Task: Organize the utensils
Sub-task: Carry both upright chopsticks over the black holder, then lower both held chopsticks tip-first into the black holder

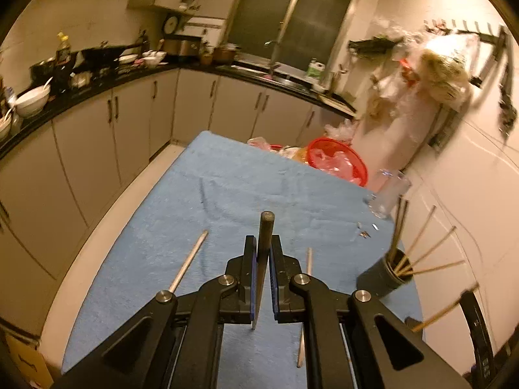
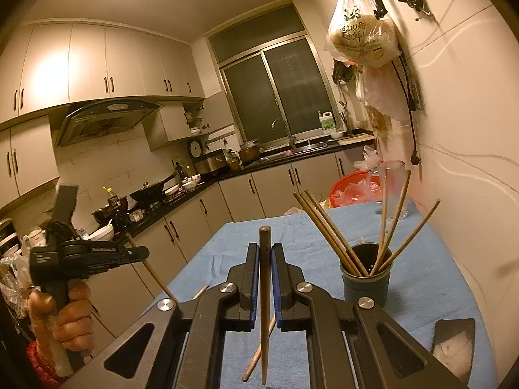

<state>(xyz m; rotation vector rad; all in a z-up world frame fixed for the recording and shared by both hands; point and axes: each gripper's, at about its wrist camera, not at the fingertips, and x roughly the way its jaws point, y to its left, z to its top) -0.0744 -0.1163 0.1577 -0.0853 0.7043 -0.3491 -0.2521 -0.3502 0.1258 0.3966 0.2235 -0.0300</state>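
Observation:
In the left wrist view my left gripper [image 1: 263, 241] is shut on a dark chopstick [image 1: 266, 227] that points up out of its jaws, above the blue cloth [image 1: 227, 201]. Two loose chopsticks [image 1: 189, 264] [image 1: 308, 261] lie on the cloth beneath it. A dark cup [image 1: 386, 275] at the right holds several chopsticks. In the right wrist view my right gripper [image 2: 264, 249] is shut on another chopstick [image 2: 265, 291], left of the cup [image 2: 365, 278]. The left gripper [image 2: 144, 253] shows at the far left, raised in a hand [image 2: 74, 311] with its chopstick [image 2: 155, 278].
A glass mug [image 2: 392, 191] and a red basin [image 1: 337, 160] with plastic bags stand at the far end of the table. A phone [image 2: 454, 347] lies near the right edge. Cabinets and a cluttered counter [image 1: 97, 90] run along the left; the wall is close on the right.

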